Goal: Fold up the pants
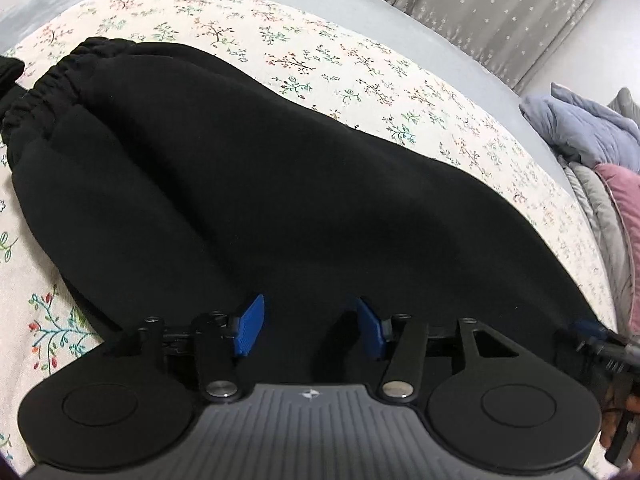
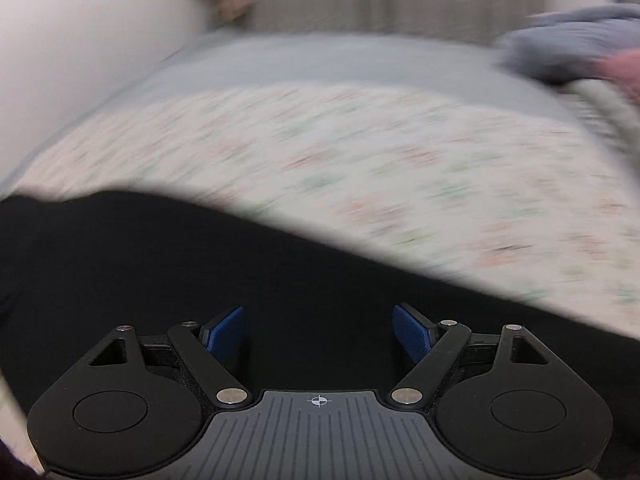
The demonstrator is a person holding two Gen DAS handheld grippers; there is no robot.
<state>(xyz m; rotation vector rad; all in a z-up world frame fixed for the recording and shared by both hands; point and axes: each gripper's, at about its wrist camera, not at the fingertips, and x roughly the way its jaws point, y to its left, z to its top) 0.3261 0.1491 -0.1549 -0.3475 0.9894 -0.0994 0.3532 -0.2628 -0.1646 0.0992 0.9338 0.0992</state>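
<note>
Black fleece pants (image 1: 248, 184), elastic waistband gathered, spread flat on floral bedsheet (image 1: 360, 76). Left gripper (image 1: 310, 326) and right gripper (image 2: 318, 334) fingers apart, gripping nothing.

Matt black pants (image 1: 248, 184), seemingly fleece, printed cotton sheet (image 1: 360, 68)

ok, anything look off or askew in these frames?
Nothing damaged or spilled. The black pants lie fairly flat on the floral sheet, elastic waistband bunched at far left. A heap of bedding is piled at the right edge. The right wrist view is motion-blurred, so detail there is unreadable.
</note>
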